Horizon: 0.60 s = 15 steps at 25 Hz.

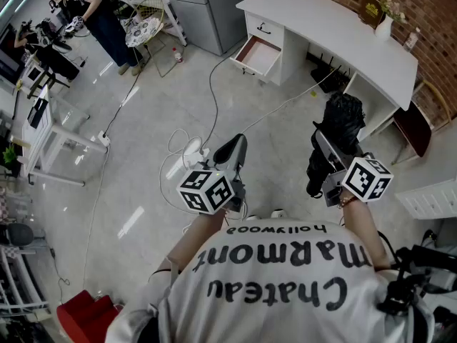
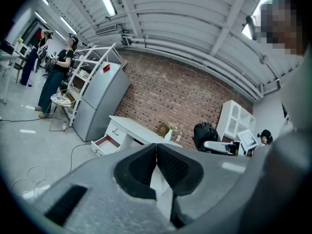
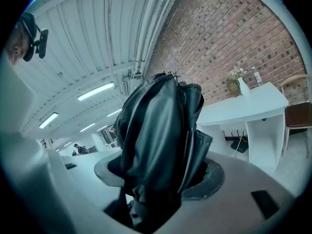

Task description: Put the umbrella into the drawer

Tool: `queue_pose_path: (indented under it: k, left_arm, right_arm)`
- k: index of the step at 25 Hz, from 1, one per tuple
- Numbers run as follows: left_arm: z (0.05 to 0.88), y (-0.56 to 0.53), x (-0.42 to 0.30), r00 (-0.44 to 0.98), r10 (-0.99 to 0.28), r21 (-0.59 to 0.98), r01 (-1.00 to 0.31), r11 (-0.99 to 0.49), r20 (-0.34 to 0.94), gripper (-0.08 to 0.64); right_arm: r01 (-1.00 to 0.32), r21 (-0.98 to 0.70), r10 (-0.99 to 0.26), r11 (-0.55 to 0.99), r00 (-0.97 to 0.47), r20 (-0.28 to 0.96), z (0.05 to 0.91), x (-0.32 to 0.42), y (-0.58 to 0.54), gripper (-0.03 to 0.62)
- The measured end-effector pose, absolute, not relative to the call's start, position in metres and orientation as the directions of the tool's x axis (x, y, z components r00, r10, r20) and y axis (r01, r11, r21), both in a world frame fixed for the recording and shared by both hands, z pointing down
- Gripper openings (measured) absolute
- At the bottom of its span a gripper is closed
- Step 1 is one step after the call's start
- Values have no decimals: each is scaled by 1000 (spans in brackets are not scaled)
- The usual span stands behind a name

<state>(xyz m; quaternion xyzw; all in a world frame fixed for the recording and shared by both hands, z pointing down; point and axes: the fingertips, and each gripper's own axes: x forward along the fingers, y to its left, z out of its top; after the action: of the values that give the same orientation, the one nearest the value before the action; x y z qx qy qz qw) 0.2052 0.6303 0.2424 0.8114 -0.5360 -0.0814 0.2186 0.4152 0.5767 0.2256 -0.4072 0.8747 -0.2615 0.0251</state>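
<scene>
A folded black umbrella [image 1: 341,131] stands between the jaws of my right gripper [image 1: 325,164], which is shut on it; in the right gripper view the umbrella [image 3: 161,145] fills the middle and hides both pads. My left gripper [image 1: 232,151] is held level beside it with its jaws shut and nothing between them; its dark pads [image 2: 171,165] meet in the left gripper view. Ahead stands a white desk [image 1: 335,27] with one drawer [image 1: 258,56] pulled open, which also shows as the open drawer [image 2: 106,143] in the left gripper view.
White cables [image 1: 187,148] and a power strip lie on the grey floor in front of me. A grey fridge [image 2: 100,101] stands left of the desk, and people work at the far left [image 1: 93,13]. A brown chair [image 1: 414,127] stands by the desk's right end. A brick wall runs behind.
</scene>
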Motion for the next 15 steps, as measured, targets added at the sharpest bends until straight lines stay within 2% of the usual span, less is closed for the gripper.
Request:
queue_pose_path:
  k: [15]
  left_arm:
    - [239, 635, 183, 401, -913, 445, -834, -327, 81, 17]
  right_arm:
    - [-706, -461, -734, 538, -661, 155, 220, 402, 576, 290]
